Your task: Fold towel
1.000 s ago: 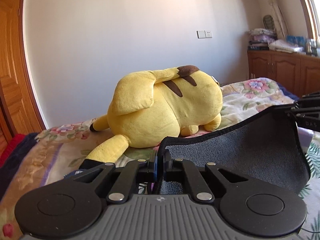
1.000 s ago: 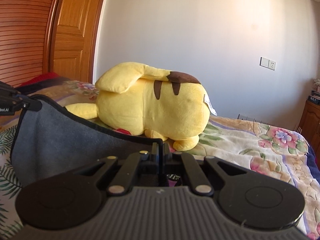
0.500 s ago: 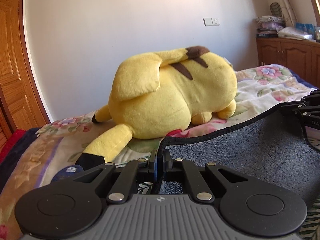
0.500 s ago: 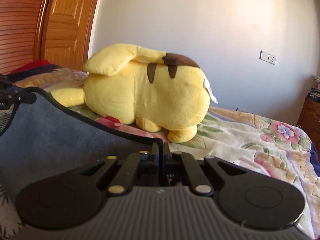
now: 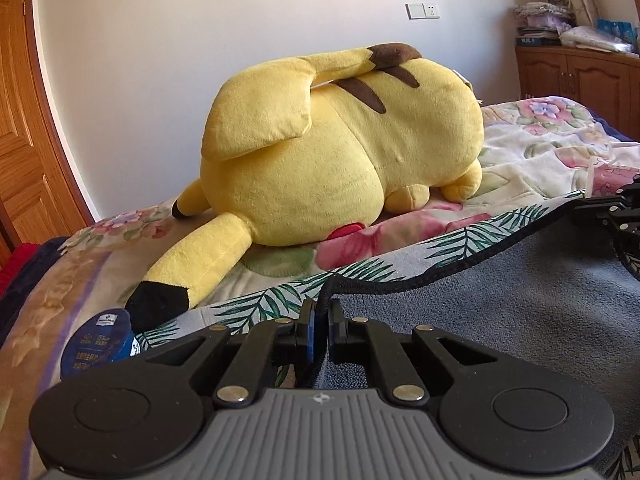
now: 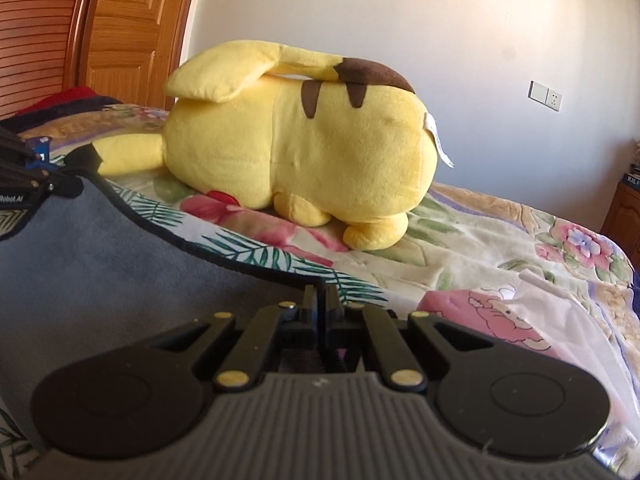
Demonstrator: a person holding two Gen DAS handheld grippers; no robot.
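Both your grippers are clamped on the towel's (image 5: 500,300) black-bound corners: left gripper (image 5: 319,320) and right gripper (image 6: 320,304). That keeps its edge taut between them, ready to lay over the leaf-print half just ahead.

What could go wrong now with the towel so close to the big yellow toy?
1. The towel, pinched at its corners by the left gripper and right gripper, might bump the yellow plush if carried much farther forward.
2. The folded edge may land crooked on the leaf-print side.
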